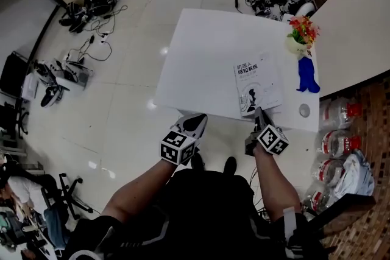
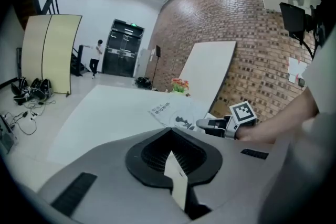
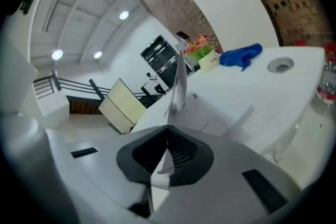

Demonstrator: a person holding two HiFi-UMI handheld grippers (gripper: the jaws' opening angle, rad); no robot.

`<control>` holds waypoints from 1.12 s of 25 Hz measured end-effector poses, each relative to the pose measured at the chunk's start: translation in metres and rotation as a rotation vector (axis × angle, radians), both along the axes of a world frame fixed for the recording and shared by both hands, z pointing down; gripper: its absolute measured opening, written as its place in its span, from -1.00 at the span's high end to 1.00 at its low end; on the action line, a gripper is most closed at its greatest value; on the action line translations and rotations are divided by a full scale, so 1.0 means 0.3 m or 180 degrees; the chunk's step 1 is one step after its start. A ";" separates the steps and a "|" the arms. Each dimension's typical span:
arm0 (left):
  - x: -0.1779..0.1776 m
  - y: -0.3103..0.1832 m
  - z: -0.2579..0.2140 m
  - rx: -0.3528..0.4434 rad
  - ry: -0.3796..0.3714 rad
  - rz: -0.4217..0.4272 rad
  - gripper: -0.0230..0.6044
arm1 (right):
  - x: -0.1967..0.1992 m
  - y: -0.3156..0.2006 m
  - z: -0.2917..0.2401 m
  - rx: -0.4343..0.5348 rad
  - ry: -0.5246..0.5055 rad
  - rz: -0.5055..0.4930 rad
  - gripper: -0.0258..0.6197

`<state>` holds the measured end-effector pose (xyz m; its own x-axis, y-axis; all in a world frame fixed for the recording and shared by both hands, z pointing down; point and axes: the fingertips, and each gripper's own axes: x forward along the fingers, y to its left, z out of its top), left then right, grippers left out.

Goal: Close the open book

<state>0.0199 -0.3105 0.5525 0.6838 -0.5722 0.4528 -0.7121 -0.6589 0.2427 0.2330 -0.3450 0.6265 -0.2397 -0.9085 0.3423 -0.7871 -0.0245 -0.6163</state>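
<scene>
The book [image 1: 257, 87] lies closed on the white table [image 1: 201, 52], cover up with dark print on it, near the front right edge. My right gripper [image 1: 260, 113] is shut with nothing in it, its tips at the book's near edge. In the right gripper view the jaws [image 3: 177, 86] stand as one thin blade over the book [image 3: 199, 113]. My left gripper [image 1: 196, 123] hovers at the table's front edge, left of the book, shut and empty. The left gripper view shows the book [image 2: 170, 113] ahead and the right gripper [image 2: 210, 124] beside it.
A pot of flowers [image 1: 302, 33], a blue cloth [image 1: 308, 76] and a small round disc [image 1: 304, 110] sit along the table's right side. Water bottles [image 1: 338, 143] stand on the floor to the right. Cables and gear [image 1: 91, 6] litter the floor at left.
</scene>
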 end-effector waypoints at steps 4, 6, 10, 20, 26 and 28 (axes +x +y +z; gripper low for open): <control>0.049 -0.007 -0.011 0.0012 0.0007 0.0078 0.94 | 0.052 0.014 0.094 -0.0386 -0.0805 0.0323 0.92; 0.060 -0.007 -0.006 0.0004 0.0001 0.0102 0.94 | 0.062 0.017 0.124 -0.0553 -0.1253 0.0494 0.91; 0.080 0.000 0.002 -0.0024 0.0058 0.0144 0.94 | 0.067 0.028 0.145 -0.0717 -0.1639 0.0584 0.91; 0.074 -0.035 -0.022 0.0038 0.0127 0.0064 0.94 | 0.175 0.071 0.044 -0.0522 -0.1047 0.0545 0.90; 0.106 -0.026 -0.107 0.0363 0.0087 0.0228 0.94 | 0.088 0.027 -0.172 0.0003 -0.0036 -0.0138 0.91; 0.106 -0.026 -0.143 0.0440 0.0172 0.0233 0.94 | 0.025 0.020 -0.250 0.0203 0.0275 -0.0417 0.91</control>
<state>0.0516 -0.3184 0.5095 0.7471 -0.5743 0.3347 -0.6493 -0.7382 0.1827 0.2406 -0.3390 0.5514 -0.3296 -0.8920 0.3093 -0.8312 0.1188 -0.5431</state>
